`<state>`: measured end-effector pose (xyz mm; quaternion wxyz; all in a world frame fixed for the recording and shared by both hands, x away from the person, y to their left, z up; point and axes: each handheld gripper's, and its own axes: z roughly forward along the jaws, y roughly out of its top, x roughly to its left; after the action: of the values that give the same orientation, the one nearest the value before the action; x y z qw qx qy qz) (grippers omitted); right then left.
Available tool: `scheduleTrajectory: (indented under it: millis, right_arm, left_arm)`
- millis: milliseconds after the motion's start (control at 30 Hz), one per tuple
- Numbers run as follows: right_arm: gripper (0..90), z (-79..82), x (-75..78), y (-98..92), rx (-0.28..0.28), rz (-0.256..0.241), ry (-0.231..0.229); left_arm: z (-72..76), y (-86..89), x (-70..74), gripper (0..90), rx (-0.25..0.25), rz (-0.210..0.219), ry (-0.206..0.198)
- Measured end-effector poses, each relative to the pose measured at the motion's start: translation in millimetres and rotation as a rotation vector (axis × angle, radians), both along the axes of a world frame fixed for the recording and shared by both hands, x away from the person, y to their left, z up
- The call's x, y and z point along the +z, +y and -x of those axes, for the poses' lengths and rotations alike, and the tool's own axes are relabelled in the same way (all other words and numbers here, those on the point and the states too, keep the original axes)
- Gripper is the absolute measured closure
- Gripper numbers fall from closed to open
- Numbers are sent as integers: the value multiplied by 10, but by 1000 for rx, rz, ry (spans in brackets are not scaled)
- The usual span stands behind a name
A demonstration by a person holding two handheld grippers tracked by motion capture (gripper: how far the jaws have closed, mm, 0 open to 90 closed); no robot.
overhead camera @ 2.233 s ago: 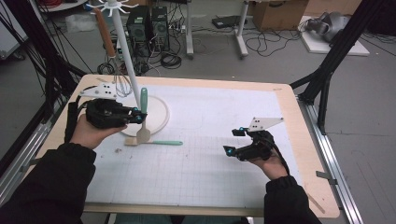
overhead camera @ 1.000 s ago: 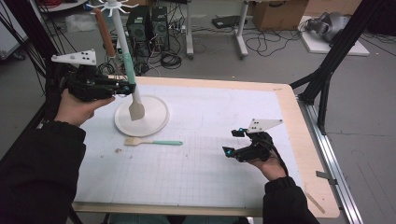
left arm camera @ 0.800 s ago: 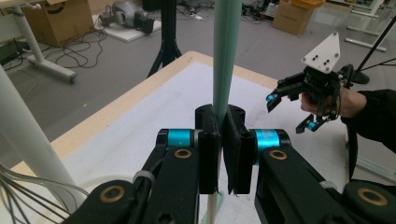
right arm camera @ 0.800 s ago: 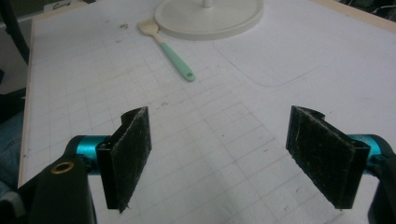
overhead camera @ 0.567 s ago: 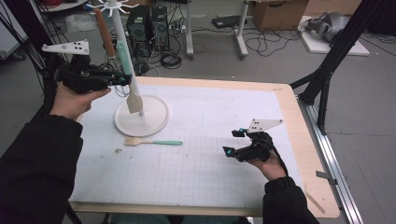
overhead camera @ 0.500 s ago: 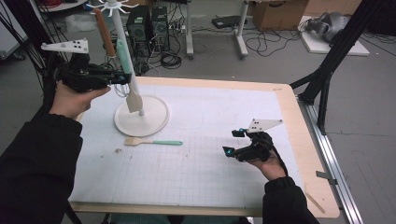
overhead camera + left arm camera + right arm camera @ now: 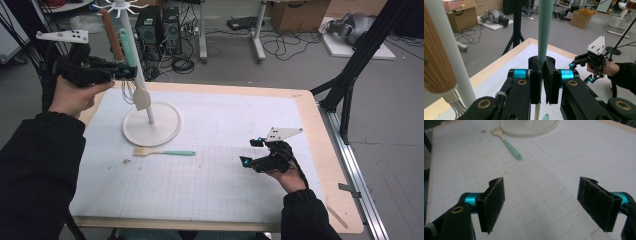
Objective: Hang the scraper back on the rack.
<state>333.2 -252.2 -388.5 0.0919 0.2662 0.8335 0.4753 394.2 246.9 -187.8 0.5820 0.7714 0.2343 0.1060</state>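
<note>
two grippers: left gripper (image 7: pixel 131 73) upper left, clamped on upright spatula (image 7: pixel 128 50) (handle top near rack (image 7: pixel 122 9) hooks); right gripper (image 7: pixel 251 152) spread apart, idle lower right.

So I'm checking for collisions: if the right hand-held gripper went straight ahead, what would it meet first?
Probably the green-handled spatula lying on the mat; the right hand-held gripper has open jaws, and depth is uncertain.
</note>
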Motion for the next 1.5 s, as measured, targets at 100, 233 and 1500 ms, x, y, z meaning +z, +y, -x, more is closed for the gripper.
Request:
scheduleTrajectory:
  millis: [100, 233, 1500]
  right_arm:
    - [212, 1, 2, -10, -3, 0, -4]
    - [212, 3, 4, -19, -12, -1, -4]
    - [213, -7, -31, 18, 18, 18, 0]
  left_arm:
    - [-47, 32, 15, 844, 6, 4, 3]
    - [-98, 82, 42, 844, 22, 15, 8]
    - [-294, 113, 60, 843, 60, 53, 38]
